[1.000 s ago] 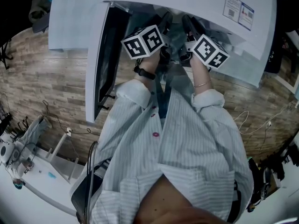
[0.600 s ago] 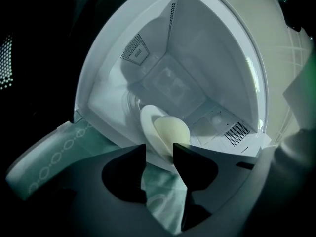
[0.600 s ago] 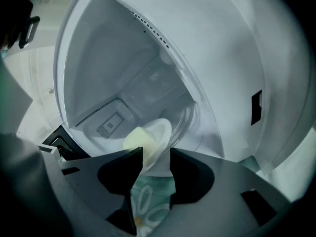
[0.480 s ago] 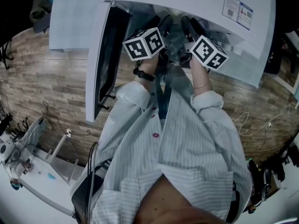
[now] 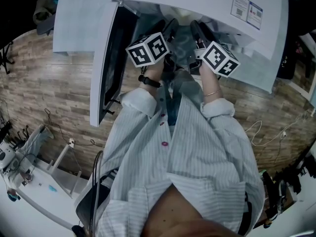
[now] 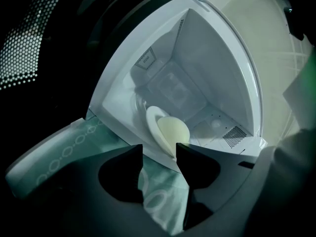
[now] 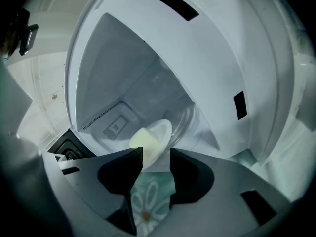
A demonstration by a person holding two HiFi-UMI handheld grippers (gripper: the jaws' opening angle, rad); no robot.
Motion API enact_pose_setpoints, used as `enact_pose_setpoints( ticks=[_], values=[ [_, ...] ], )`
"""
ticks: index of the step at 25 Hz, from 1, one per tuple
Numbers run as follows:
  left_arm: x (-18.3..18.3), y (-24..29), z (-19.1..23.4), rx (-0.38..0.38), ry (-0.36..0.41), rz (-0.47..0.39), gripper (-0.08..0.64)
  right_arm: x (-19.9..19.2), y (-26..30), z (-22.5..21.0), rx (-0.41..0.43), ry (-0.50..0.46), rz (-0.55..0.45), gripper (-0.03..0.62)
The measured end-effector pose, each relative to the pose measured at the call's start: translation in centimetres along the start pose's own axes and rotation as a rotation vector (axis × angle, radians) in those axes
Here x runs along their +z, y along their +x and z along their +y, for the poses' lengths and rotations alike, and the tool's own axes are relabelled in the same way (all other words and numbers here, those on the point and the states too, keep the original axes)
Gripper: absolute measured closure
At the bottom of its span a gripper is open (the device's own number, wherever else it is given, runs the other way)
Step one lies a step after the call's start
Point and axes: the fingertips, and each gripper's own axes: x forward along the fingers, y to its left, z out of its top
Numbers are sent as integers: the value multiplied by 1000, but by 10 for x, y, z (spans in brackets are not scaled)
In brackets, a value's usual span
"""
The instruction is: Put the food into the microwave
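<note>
One food piece [image 6: 173, 132] (on plate [image 6: 152, 115]) inside microwave [image 6: 217, 68].

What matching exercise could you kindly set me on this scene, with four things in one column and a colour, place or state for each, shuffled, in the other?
Things:
1. microwave door
2. plate
3. food
4. patterned cloth

Colour, place or state:
A. pale yellow and rounded
B. swung open
C. white, inside the microwave
D. teal, lying in front of the opening

Pairs: 1-B, 2-C, 3-A, 4-D
</note>
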Motion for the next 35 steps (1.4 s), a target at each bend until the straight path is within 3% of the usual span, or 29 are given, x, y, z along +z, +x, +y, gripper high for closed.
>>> enact_pose_setpoints(
  ticks=[10, 19, 26, 35],
  values=[
    [1, -10, -12, 16, 25, -23, 357, -1, -12, 14, 49, -16, 16, 420],
    [-6, -38, -48, -43, 28, -52, 357, 3, -39, 41, 151, -99, 62, 450],
    [3, -70, -91, -140, 34, -76, 363, 19, -67, 82, 266, -148, 59, 502],
    [34, -104, -145, -274, 67, -149, 483, 57, -103, 129, 431, -180, 23, 544]
  ],
)
